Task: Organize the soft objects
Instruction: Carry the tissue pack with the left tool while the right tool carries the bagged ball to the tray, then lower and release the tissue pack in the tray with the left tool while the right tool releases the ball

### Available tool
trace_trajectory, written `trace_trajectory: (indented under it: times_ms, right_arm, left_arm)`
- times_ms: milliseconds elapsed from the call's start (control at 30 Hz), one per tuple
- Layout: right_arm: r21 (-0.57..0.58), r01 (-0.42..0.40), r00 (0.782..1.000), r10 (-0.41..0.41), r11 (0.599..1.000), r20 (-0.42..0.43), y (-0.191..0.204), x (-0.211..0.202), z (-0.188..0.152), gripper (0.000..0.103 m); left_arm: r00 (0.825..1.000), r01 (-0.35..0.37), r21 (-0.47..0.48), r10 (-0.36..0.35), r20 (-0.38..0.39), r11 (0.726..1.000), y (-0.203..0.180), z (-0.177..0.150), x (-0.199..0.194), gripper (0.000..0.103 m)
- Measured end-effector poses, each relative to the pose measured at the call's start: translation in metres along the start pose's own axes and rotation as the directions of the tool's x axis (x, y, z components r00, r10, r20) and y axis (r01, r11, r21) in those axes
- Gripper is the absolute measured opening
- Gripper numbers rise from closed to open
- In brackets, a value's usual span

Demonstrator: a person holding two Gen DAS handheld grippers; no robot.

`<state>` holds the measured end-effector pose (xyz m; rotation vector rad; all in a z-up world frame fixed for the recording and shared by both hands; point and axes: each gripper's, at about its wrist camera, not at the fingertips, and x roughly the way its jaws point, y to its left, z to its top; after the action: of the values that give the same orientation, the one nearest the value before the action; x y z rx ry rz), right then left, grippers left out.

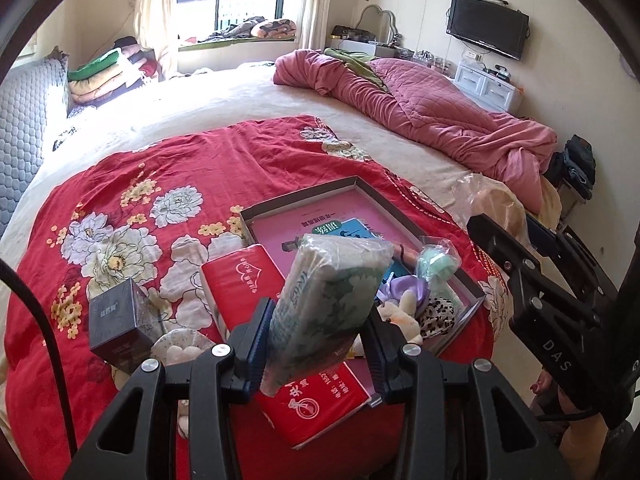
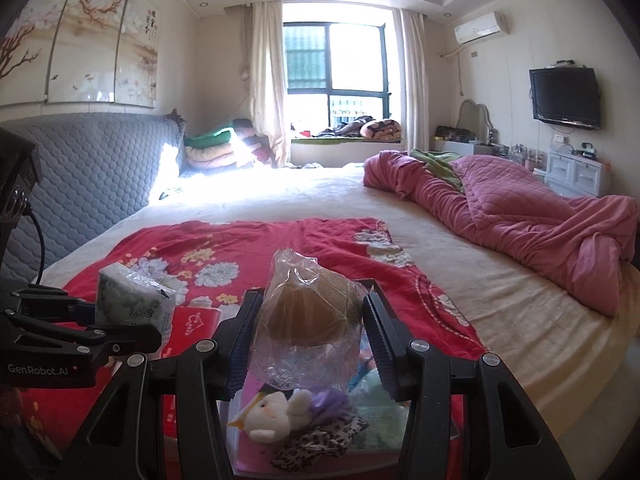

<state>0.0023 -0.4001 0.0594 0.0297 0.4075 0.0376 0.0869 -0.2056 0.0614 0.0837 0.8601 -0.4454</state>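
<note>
My left gripper (image 1: pixel 316 344) is shut on a green-patterned tissue pack (image 1: pixel 328 300), held up above the red floral cloth (image 1: pixel 160 184); the same tissue pack (image 2: pixel 134 300) shows at the left of the right wrist view. My right gripper (image 2: pixel 308 336) is shut on a clear plastic bag with a brown soft thing inside (image 2: pixel 308 320), above a shallow grey box (image 1: pixel 304 192). In the box lie a white plush toy (image 2: pixel 272 416), a leopard-print cloth (image 2: pixel 316 440), a purple item (image 1: pixel 404 286) and a green item in plastic (image 1: pixel 436 262).
Red tissue packs (image 1: pixel 240 284) lie beside the box, another red pack (image 1: pixel 316 404) lies under my left gripper, and a dark small box (image 1: pixel 116 320) stands to the left. A pink quilt (image 2: pixel 540 224) is bunched at the bed's right. A grey headboard (image 2: pixel 92 172) stands left.
</note>
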Motion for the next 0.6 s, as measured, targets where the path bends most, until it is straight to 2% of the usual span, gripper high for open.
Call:
trace_trajectory:
  times_ms: [400,600]
  right_arm:
    - [0.106,0.114,0.993,-0.11,0.988,-0.041,-0.053,0.003,-0.013,0.053]
    - [0.121,0.154,0.986,-0.146,0.981,-0.074,-0.069,0.006,-0.022,0.053]
  left_arm:
    - [0.996,-0.027,0.019,0.028,-0.087,0.999,-0.017,0.008,0.044,0.042]
    - [0.992,-0.027,0.027,0.03,-0.126,0.999,-0.026,0.006,0.064,0.042]
